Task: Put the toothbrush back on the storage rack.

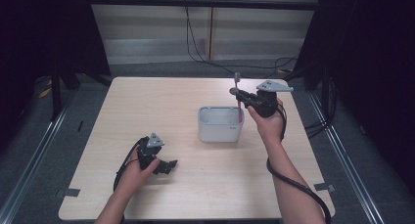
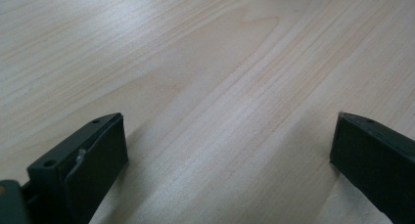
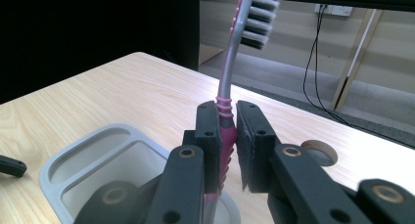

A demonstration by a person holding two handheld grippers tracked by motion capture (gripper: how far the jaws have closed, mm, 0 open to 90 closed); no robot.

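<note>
On the pale wooden table (image 1: pixel 161 106), which is spreading wide under everything here, you are working with both hands in from the near edge. Right of the table's middle, the grey holder (image 1: pixel 220 124) is sitting upright, a rounded box with its open top split into compartments; from the right tool's camera a long narrow slot is running along one side of its rim (image 3: pixel 63 160) beside a larger opening.

You are holding your right tool (image 1: pixel 241 98) raised at the holder's far right corner, its grey three-cornered plate lying flat on top and its cable trailing back along your forearm. Its jaws are clamping tight on the pink toothbrush (image 3: pixel 226 136), gripping the ribbed pink part of the handle. The toothbrush is standing nearly upright, bristled head at the top, leaning slightly, and its lower end is dipping into the holder at that right corner; whether it is touching the bottom you cannot tell.

Your left tool (image 1: pixel 165 166) is resting low at the near left of the table, well apart from the holder. Its jaws are standing wide, with bare wood between them (image 2: pixel 230 150), gripping nothing.
</note>
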